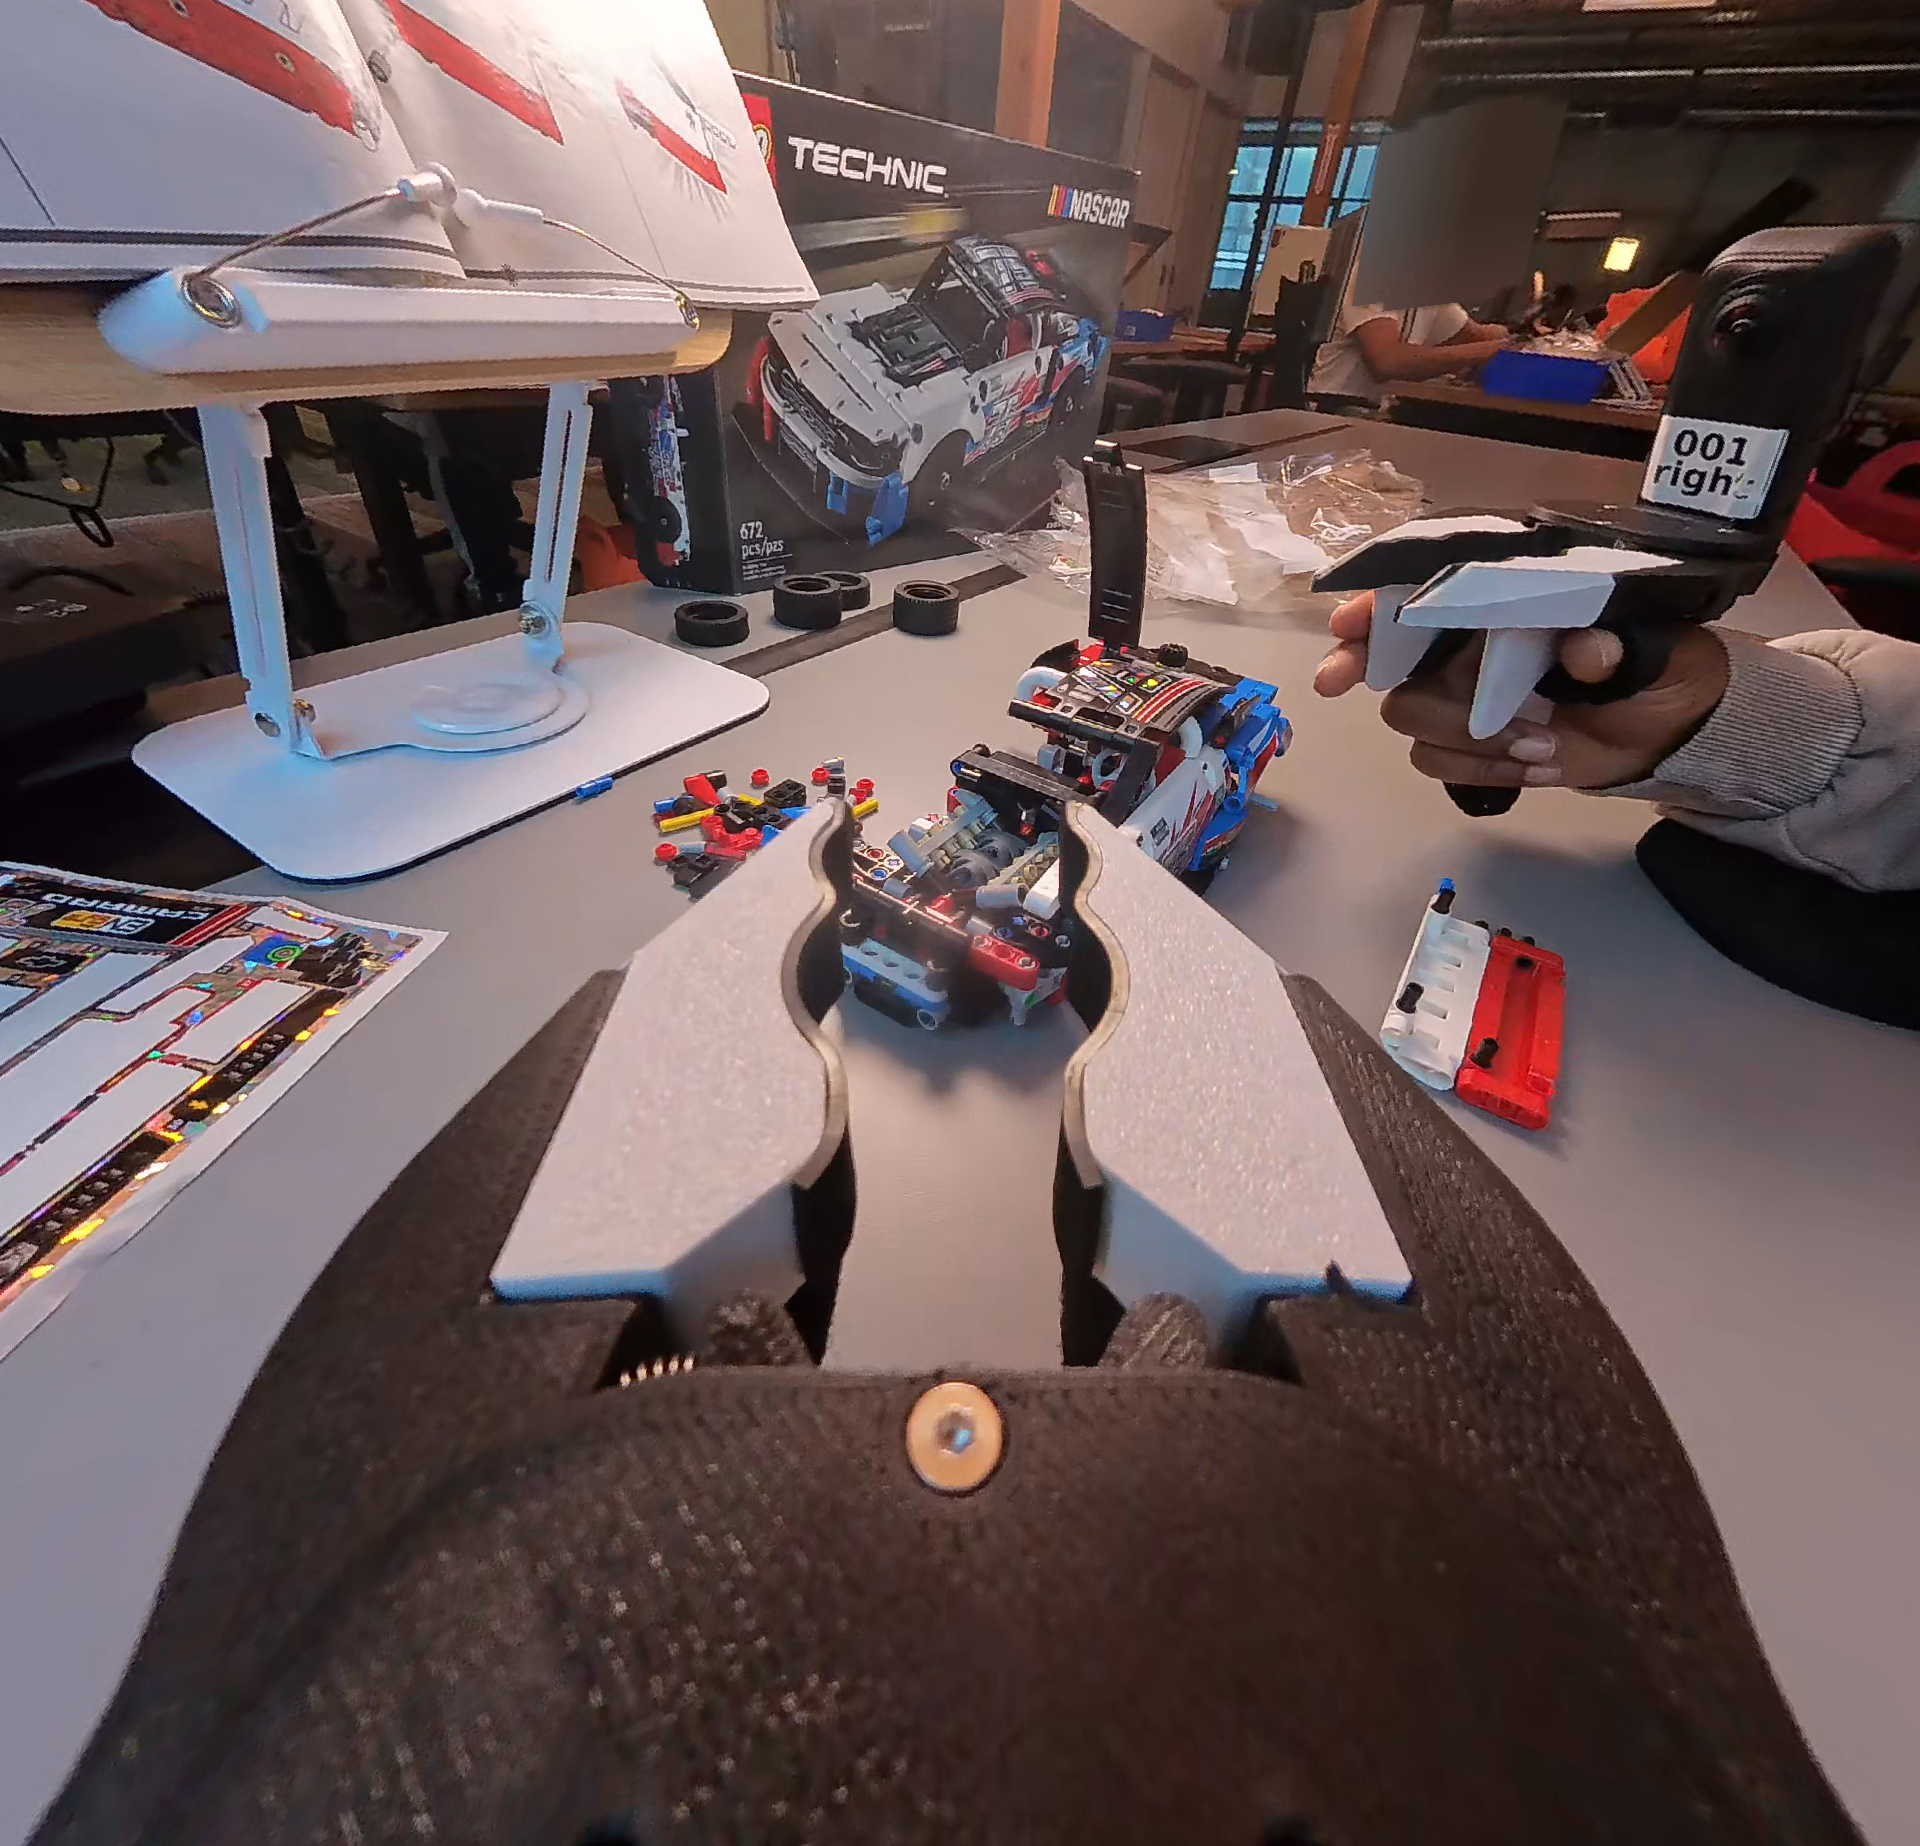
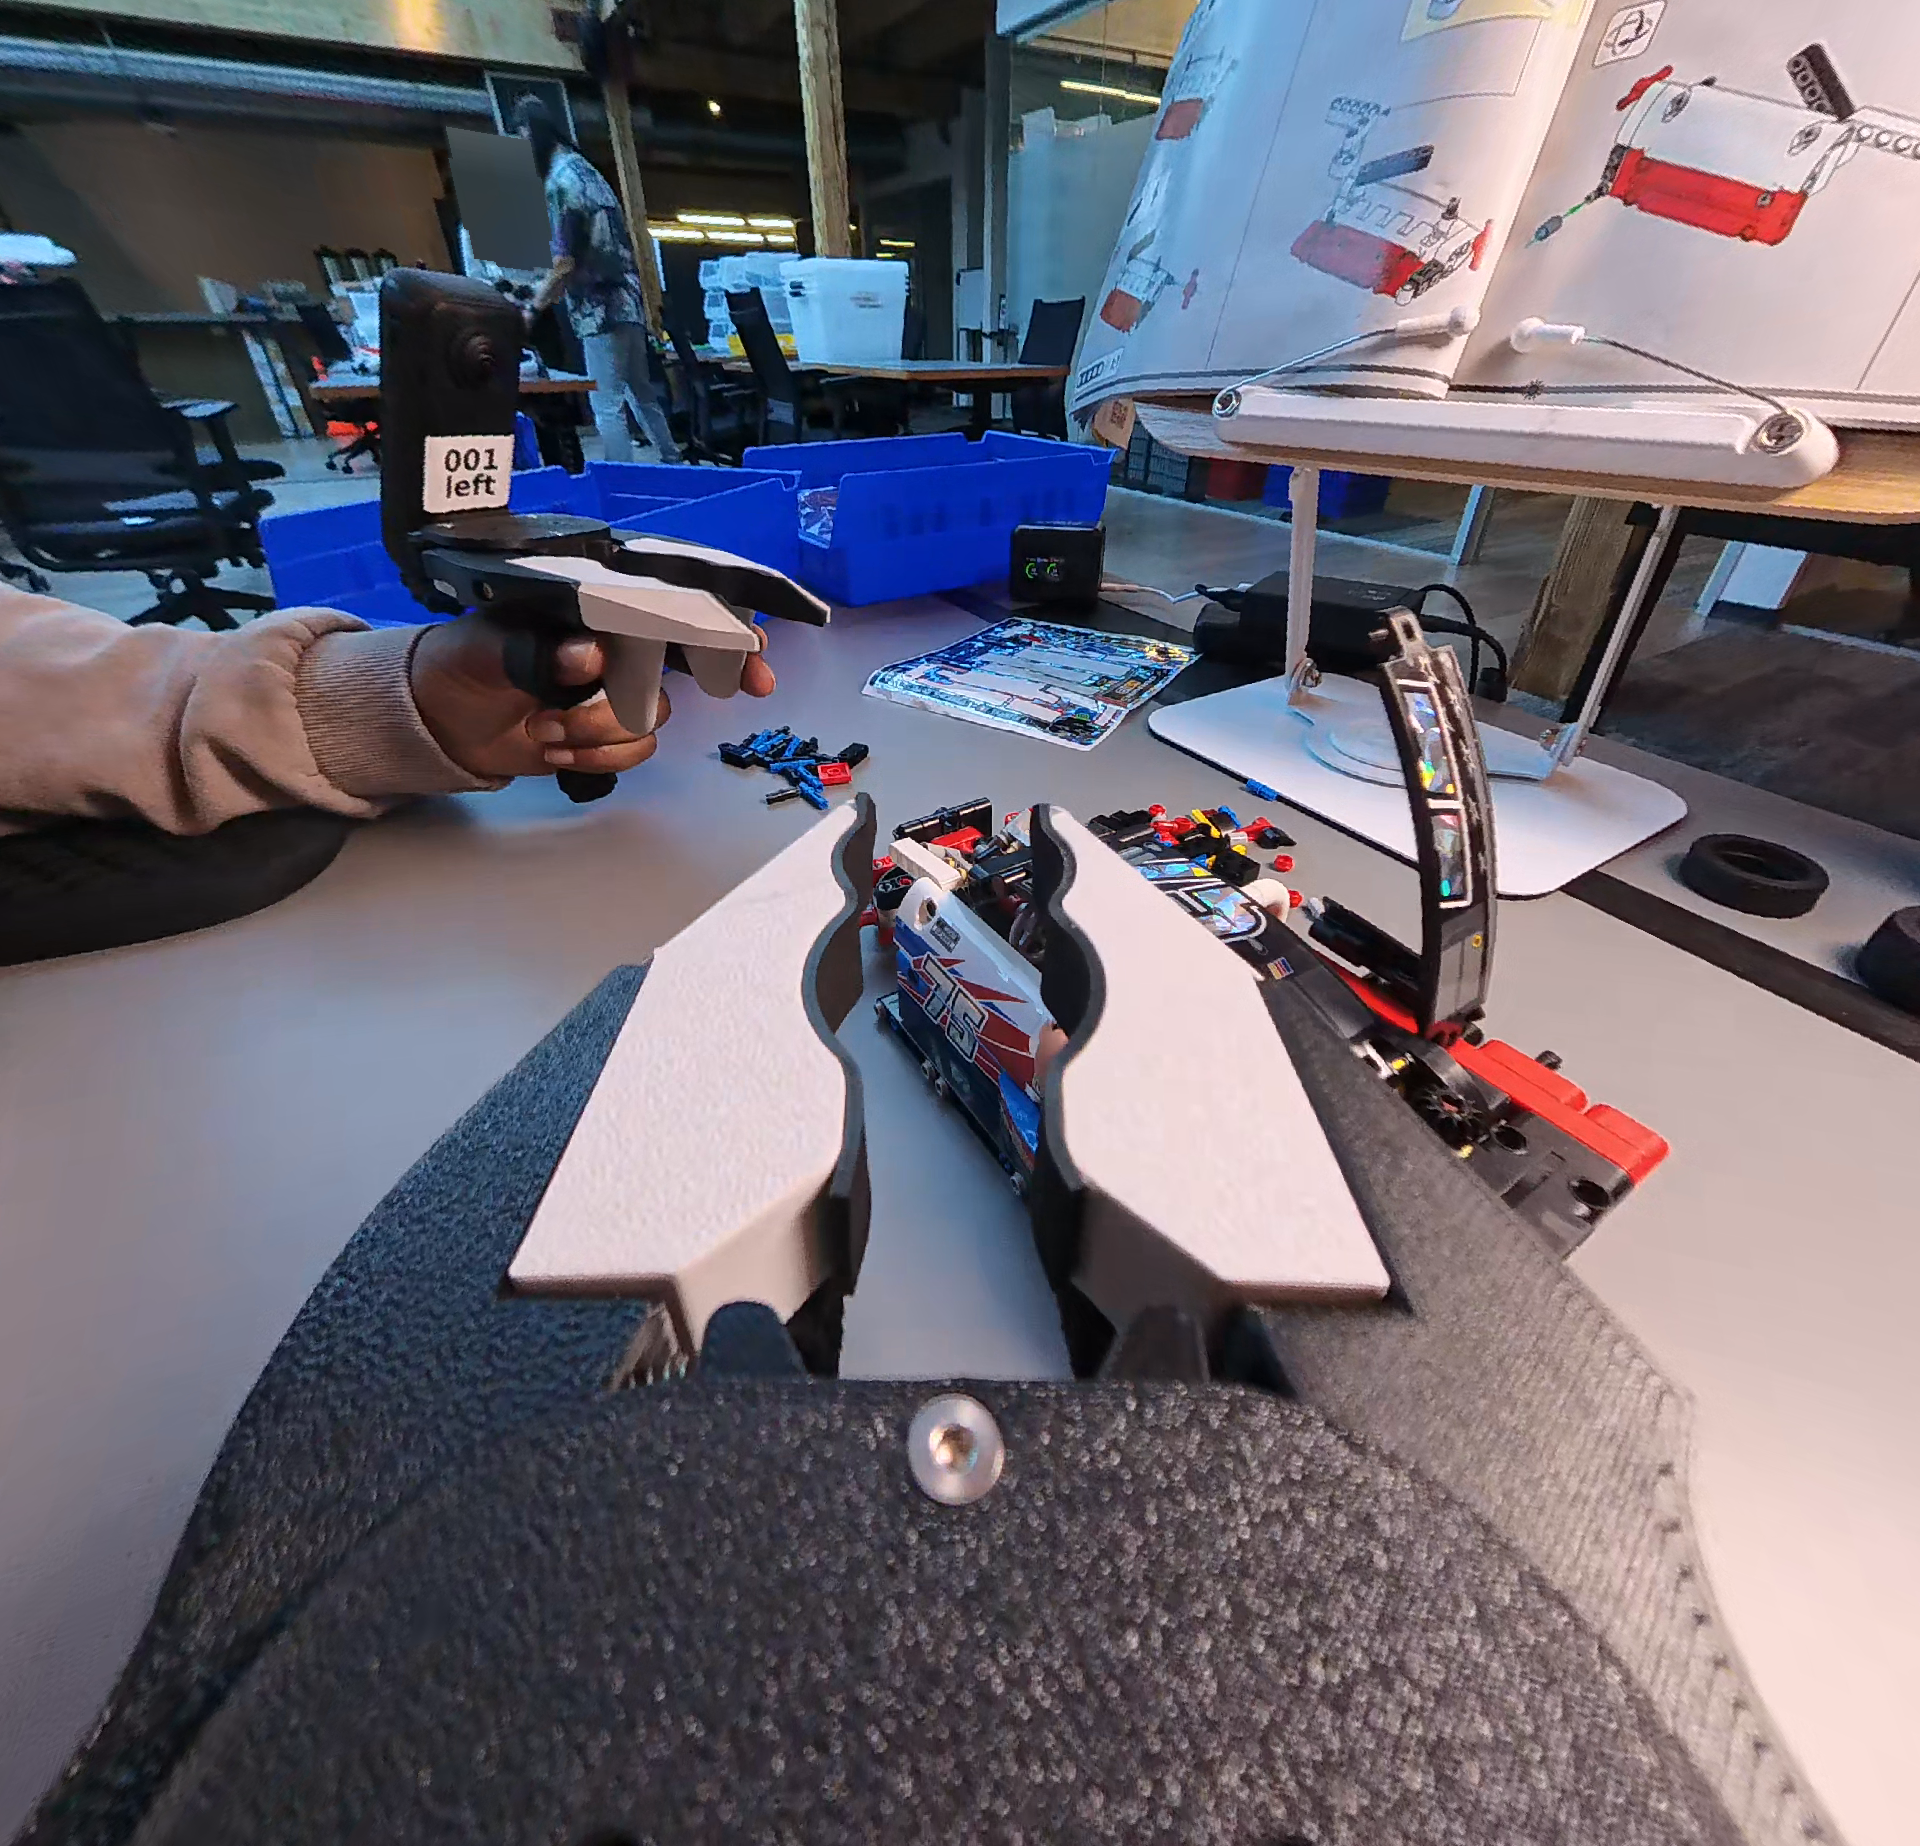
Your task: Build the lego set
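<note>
Left wrist view: car (image 1: 1049, 840) beyond open tool (image 1: 951, 835).

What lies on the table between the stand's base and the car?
A scatter of small loose pieces, red, black, yellow and blue, lies between the stand's base and the car; the left wrist view shows it best.

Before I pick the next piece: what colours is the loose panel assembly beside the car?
White and red panel assembly, best seen in the left wrist view.
</note>
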`<control>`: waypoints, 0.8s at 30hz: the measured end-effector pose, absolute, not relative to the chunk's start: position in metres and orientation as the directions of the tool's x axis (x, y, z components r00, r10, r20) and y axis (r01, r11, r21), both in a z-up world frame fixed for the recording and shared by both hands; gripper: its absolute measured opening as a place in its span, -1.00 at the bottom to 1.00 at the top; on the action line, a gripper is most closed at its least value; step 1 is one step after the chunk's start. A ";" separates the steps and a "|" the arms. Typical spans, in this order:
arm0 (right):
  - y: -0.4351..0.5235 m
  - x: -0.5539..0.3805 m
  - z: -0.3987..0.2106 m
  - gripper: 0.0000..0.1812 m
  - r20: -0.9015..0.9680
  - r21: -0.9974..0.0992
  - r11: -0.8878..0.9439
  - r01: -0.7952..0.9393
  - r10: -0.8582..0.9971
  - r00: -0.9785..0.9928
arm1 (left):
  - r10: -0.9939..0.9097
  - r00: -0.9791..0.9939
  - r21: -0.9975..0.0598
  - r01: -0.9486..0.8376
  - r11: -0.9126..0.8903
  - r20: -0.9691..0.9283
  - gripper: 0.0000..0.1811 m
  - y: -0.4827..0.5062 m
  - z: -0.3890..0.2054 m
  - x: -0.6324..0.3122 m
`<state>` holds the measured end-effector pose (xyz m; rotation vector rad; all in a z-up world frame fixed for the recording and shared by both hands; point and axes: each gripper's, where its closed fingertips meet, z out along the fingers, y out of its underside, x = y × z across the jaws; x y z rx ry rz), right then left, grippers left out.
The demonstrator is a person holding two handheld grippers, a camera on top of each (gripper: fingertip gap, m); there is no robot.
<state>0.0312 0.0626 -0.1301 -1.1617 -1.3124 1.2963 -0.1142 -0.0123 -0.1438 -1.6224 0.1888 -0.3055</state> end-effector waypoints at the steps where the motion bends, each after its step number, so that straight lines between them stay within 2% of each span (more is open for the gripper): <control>1: 0.062 0.031 -0.130 -0.71 0.000 -1.000 0.002 0.018 0.992 -0.127 | -0.302 0.950 -0.995 0.063 -0.074 0.083 -0.60 -0.012 -0.143 -0.115; 15: 0.057 0.031 -0.135 -0.71 0.035 -0.998 0.042 0.045 0.989 -0.145 | -0.324 0.942 -0.993 0.058 -0.102 0.088 -0.60 -0.012 -0.148 -0.110; 20: 0.050 0.029 -0.147 -0.71 0.071 -0.989 0.092 0.116 0.982 -0.174 | -0.502 0.856 -0.964 -0.017 -0.264 0.123 -0.65 -0.020 -0.174 -0.073; 24: 0.038 0.038 -0.174 -0.71 0.175 -0.927 0.257 0.274 0.940 -0.292 | -0.604 0.789 -0.915 -0.155 -0.373 0.113 -0.63 -0.030 -0.202 -0.043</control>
